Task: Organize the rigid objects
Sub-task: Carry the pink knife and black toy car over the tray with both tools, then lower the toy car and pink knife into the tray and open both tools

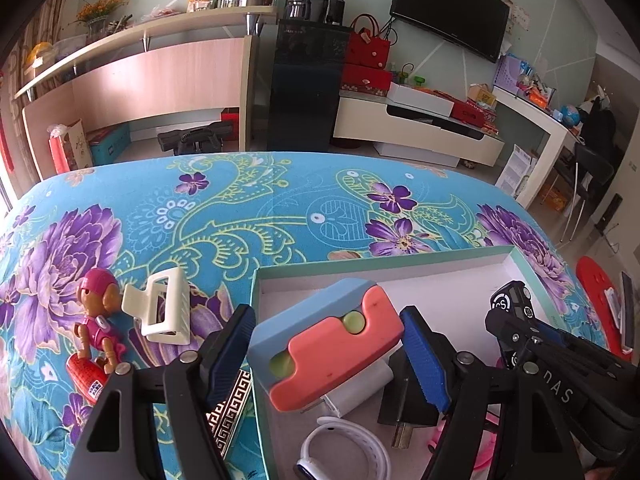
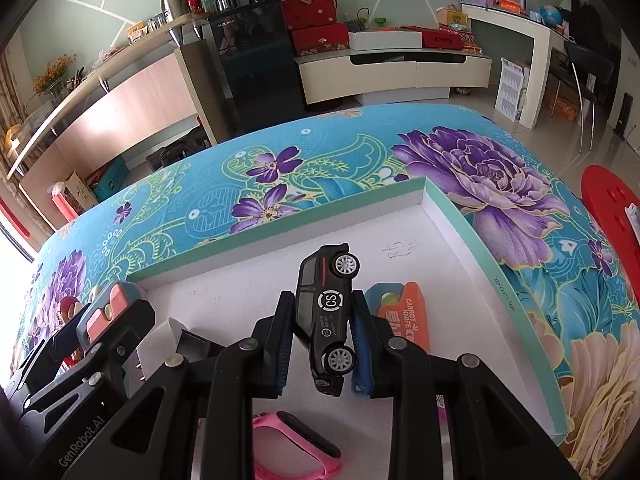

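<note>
My left gripper (image 1: 326,316) is shut on a blue and coral block (image 1: 340,356), its blue pads pressing both sides. The block hangs over the near left corner of a white box with a teal rim (image 1: 380,258). My right gripper (image 2: 323,300) is shut on a black toy car (image 2: 326,280), held nose down with its wheels facing right, above the floor of the box (image 2: 248,280). The left wrist view also shows the car (image 1: 512,304) at the right. The block (image 2: 108,312) appears at the left of the right wrist view.
In the box lie a white wristband (image 1: 344,452), a black plug (image 1: 404,400), a white charger (image 1: 360,388), a pink wristband (image 2: 296,452) and an orange carrot knife (image 2: 404,320). On the floral cloth to its left lie a pink toy figure (image 1: 98,320) and a cream hair claw (image 1: 164,308).
</note>
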Tool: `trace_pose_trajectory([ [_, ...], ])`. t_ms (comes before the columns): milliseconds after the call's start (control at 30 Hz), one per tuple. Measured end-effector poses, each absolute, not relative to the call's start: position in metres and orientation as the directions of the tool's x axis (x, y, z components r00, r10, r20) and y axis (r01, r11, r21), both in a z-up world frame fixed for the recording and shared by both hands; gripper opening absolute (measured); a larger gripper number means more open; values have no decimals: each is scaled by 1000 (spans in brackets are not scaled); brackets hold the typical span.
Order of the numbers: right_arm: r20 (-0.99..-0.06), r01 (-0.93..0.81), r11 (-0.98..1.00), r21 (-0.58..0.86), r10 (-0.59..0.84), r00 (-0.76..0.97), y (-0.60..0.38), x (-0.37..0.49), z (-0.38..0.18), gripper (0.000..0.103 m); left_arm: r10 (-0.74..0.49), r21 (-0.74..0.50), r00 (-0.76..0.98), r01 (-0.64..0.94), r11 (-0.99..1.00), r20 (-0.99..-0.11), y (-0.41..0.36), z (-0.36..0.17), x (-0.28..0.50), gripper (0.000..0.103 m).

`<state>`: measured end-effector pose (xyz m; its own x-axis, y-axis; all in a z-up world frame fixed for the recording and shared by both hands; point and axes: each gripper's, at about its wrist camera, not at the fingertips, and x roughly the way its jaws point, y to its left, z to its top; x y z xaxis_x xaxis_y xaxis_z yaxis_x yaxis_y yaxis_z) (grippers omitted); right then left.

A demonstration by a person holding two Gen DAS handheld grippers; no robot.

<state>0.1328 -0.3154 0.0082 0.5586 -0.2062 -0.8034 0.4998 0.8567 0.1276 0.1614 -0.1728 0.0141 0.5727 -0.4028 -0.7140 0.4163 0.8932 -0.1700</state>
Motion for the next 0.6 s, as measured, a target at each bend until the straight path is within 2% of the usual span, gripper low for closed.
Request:
trace_pose_trajectory([
  [200,-803,498,856,139,-198,563,-316,132,10,32,-399,-159,579,421,893,-711,-173,16,159,79],
  [267,-804,497,857,137,-196,561,-316,133,10,40,-398,-154,579,424,892,-712,-173,17,159,85],
  [333,-802,494,859,134,-199,564,-315,132,11,43,-393,-147,584,424,894,-710,-172,19,158,86],
  [433,-793,492,861,128,-209,572,-313,132,15,57,-381,-139,597,411,901,-706,-167,24,158,87],
  [533,-787,487,865,121,-215,578,-311,132,18,57,-367,-143,608,385,912,-704,-156,28,160,87],
  [600,-784,486,867,112,-224,579,-310,132,20,59,-353,-147,618,360,921,-703,-147,31,162,92],
])
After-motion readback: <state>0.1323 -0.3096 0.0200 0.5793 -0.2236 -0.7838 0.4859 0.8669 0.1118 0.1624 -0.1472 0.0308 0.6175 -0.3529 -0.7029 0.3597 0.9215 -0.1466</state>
